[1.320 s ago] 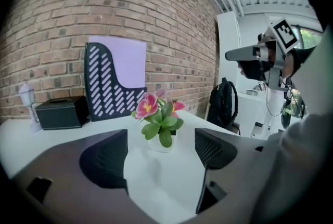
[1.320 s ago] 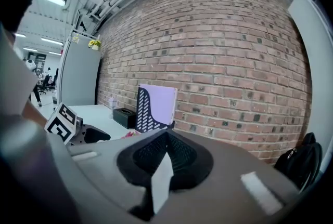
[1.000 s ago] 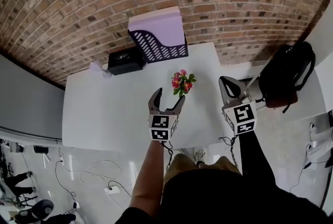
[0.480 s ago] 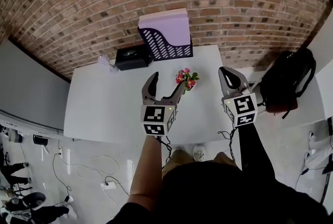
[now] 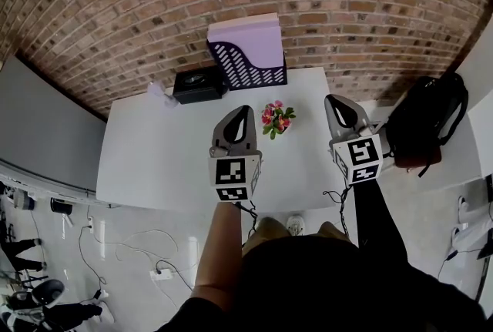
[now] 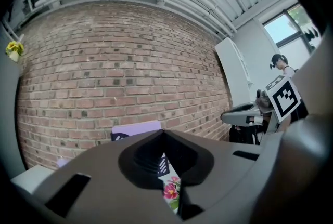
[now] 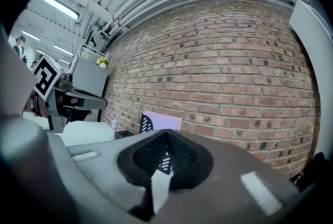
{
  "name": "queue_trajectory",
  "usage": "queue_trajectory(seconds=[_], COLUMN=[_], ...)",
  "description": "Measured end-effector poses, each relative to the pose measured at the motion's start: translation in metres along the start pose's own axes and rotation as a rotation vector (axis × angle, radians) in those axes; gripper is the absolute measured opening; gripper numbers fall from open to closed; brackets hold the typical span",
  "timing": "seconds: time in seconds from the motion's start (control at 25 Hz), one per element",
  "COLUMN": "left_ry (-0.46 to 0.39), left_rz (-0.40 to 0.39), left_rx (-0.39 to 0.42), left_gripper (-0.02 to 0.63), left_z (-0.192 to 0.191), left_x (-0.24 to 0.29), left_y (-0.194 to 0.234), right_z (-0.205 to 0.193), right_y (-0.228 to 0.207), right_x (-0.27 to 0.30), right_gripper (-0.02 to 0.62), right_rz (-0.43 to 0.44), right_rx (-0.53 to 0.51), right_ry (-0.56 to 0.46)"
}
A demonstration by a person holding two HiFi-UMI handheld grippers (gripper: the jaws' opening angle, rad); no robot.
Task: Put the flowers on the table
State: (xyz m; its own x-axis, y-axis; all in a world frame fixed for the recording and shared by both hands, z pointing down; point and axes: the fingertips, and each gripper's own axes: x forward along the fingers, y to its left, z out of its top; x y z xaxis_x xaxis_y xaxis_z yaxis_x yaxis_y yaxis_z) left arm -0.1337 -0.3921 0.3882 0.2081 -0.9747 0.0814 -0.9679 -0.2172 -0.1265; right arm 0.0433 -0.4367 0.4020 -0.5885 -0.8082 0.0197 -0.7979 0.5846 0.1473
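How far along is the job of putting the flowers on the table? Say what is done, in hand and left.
Done: the flowers stand on the table, apart from both grippers. In hand: nothing. The left gripper and the right gripper are both shut and empty, held over the table's near side. Left: seemingly nothing, other than drawing the grippers back.

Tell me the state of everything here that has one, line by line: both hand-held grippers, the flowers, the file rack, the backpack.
Left hand-held gripper: jaws shut, empty.
Right hand-held gripper: jaws shut, empty.
Flowers: upright on the table, not gripped.
File rack: upright by the wall, purple folder inside.
Backpack: on the floor, right of the table.
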Motion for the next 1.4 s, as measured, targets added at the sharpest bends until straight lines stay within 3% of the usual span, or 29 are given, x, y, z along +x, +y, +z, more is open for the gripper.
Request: queue_trajectory(seconds=[1.4], left_ry=[-0.037], left_rz=[-0.013], left_rx=[0.023], left_gripper=[0.009], left_z=[0.006], left_x=[-0.004], left_y=[0.006], right_z=[0.009], right_y=[0.010], right_x=[0.001], right_gripper=[0.000], right_rz=[-0.002], right_rx=[-0.061], right_ry=[-0.014])
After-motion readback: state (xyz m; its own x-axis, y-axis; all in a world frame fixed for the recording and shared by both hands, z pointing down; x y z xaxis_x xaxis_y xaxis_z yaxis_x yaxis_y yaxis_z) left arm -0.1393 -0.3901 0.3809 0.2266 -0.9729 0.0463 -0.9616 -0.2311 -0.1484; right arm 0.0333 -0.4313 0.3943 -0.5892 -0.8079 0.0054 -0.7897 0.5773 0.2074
